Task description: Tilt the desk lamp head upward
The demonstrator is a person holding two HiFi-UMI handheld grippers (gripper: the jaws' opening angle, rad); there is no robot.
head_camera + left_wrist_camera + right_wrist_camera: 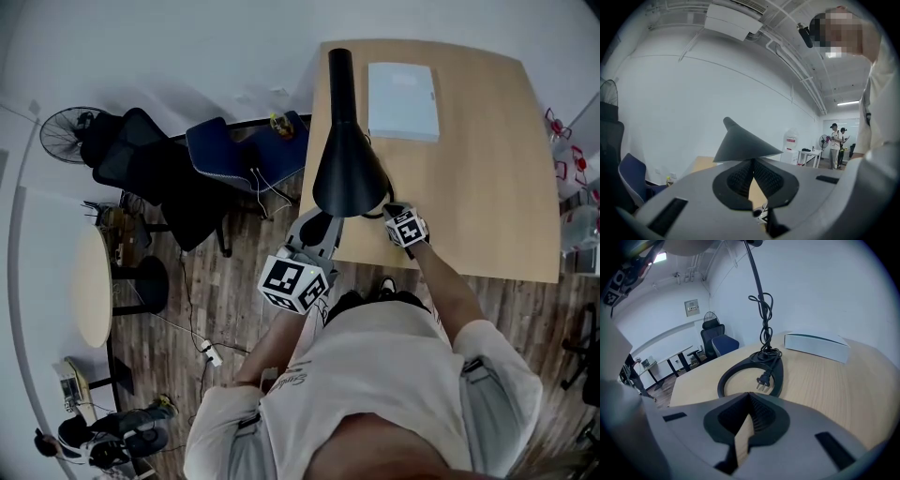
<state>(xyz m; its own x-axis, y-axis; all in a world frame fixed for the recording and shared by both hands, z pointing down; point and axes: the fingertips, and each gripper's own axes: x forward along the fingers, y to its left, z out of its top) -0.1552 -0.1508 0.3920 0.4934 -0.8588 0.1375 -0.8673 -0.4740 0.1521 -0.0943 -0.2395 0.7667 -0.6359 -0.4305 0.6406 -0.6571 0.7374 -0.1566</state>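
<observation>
At your 12 o'clock, a pale wooden desk [487,187] stands against the white wall [141,47]. At 10 o'clock a blue chair [220,150], a black chair [141,169] and a standing fan [61,134] crowd the wood-plank floor [187,309]. A round table [92,286] sits at 9 o'clock.

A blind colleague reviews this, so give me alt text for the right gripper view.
The right tongs, closed and empty, point across a wooden desk at a black lamp's ring-shaped base, where the unplugged plug lies. The cord coils up the stem; a white box sits behind.
</observation>
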